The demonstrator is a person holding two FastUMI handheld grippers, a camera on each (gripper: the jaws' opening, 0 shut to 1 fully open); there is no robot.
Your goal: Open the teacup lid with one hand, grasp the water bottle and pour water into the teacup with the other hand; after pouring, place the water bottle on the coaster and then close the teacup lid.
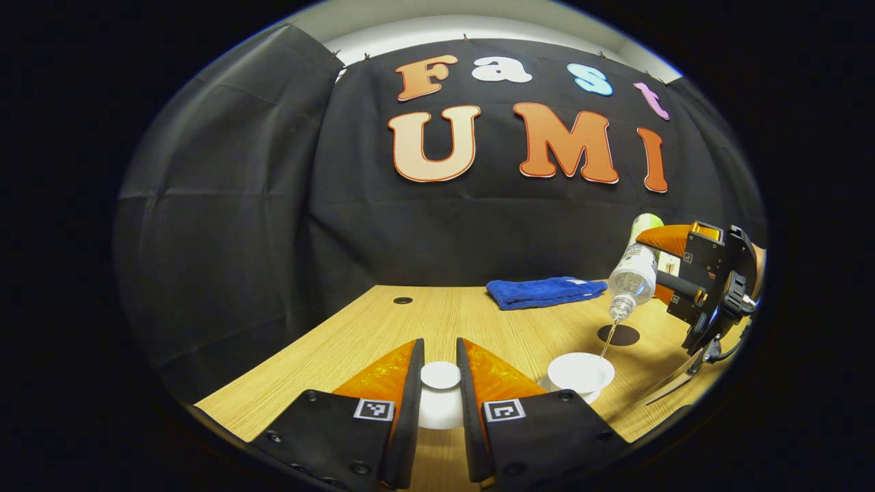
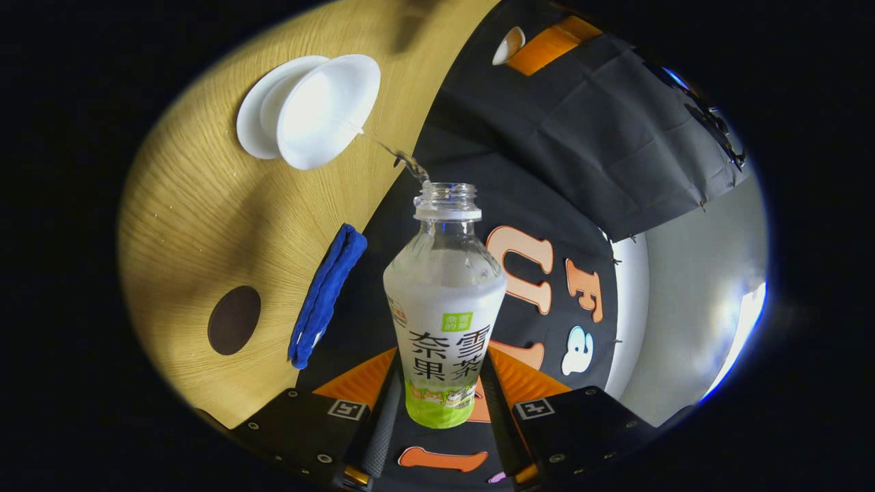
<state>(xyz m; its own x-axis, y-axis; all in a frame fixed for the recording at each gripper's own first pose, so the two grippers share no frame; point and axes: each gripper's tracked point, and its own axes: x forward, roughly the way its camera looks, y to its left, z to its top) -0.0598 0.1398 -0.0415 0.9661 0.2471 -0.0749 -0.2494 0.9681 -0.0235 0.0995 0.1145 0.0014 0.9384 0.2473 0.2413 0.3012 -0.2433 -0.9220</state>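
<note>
Booth draped in black cloth; pale wood-grain desk (image 1: 437,321). Blue towel (image 1: 543,292) lies folded at the desk's far edge; dark round coaster (image 1: 618,335) sits nearer. Open teacup (image 1: 581,372) on its saucer (image 2: 256,119). Left gripper (image 1: 440,393) clamps the white lid (image 1: 440,375). Right gripper (image 2: 437,403) clasps the tilted water bottle (image 2: 444,307), its stream falling into the teacup.

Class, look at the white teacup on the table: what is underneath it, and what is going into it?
The teacup stands on a white saucer. A thin water stream from the tilted water bottle falls into it. The water level inside cannot be made out.
</note>
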